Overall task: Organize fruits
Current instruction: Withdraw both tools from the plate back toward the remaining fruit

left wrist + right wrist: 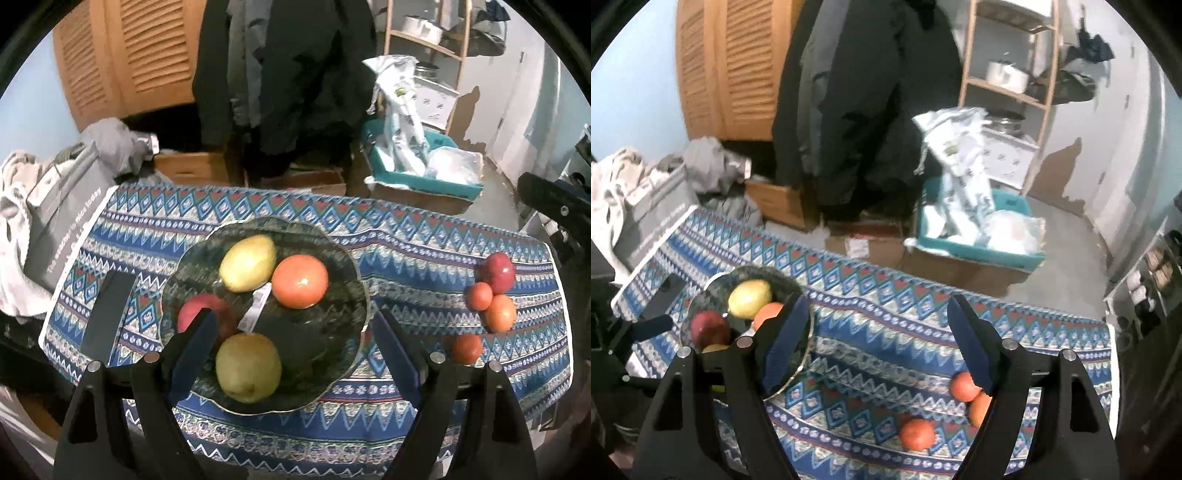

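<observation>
My left tongs point(295, 325) are wide open over the dark glass plate point(343, 295), gripping nothing. It holds four fruits: two yellow-green, one orange, one red. Off at 3 o'clock, four loose fruits point(495, 299) sit on the patterned cloth point(406, 251). My right tongs point(877, 314) hang open too, loose fruits at 5 o'clock.

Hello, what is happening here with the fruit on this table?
A person holding two grippers is sorting fruit into a dark plate on a patterned cloth. Four fruits already lie in the plate: two yellow-green ones, a red one and an orange one. Four more lie loose on the cloth. The left gripper is open over the plate; the right gripper is open near the loose fruit. Neither holds anything.
</observation>
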{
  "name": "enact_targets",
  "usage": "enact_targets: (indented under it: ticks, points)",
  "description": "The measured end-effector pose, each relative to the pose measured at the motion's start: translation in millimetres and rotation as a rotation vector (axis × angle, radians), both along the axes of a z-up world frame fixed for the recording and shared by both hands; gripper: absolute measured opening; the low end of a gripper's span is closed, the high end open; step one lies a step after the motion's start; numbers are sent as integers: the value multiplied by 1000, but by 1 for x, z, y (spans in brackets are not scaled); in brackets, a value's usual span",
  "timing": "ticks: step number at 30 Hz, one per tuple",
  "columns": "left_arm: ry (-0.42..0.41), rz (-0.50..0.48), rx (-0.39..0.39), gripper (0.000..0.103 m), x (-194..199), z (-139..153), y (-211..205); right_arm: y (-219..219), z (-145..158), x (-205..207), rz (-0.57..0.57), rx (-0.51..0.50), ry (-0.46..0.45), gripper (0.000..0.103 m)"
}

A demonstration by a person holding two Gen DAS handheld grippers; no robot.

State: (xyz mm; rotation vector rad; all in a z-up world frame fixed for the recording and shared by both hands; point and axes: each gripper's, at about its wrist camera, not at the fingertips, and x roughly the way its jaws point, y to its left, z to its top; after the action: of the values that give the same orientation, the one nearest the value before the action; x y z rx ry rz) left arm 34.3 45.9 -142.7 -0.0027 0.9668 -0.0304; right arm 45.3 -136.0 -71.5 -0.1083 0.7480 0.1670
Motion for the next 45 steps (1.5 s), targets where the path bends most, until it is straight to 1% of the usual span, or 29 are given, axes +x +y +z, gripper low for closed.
enact_targets:
  ticks: [7, 11, 17, 30, 35, 39, 45]
  points:
    - [-28, -48, 3, 87, -4, 15, -25, -40, 15, -18, -70, 17, -50, 81]
    - [-44, -77, 5, 87, -7, 22, -41, -61, 20, -26, -111, 17, -63, 84]
    - [-48, -124, 16, 87, -9, 24, -66, -90, 23, -40, -162, 22, -80, 84]
    - [-46, -215, 37, 87, -17, 26, -118, -142, 8, -64, -237, 13, -62, 85]
    - [-10, -251, 27, 87, -17, 17, -136, -161, 0, -70, -269, 23, -47, 85]
    - [17, -270, 31, 87, -15, 7, -147, -175, -13, -72, -288, 52, -11, 85]
    - [111, -279, 11, 87, -8, -21, -161, -194, -44, -67, -321, 73, 76, 85]
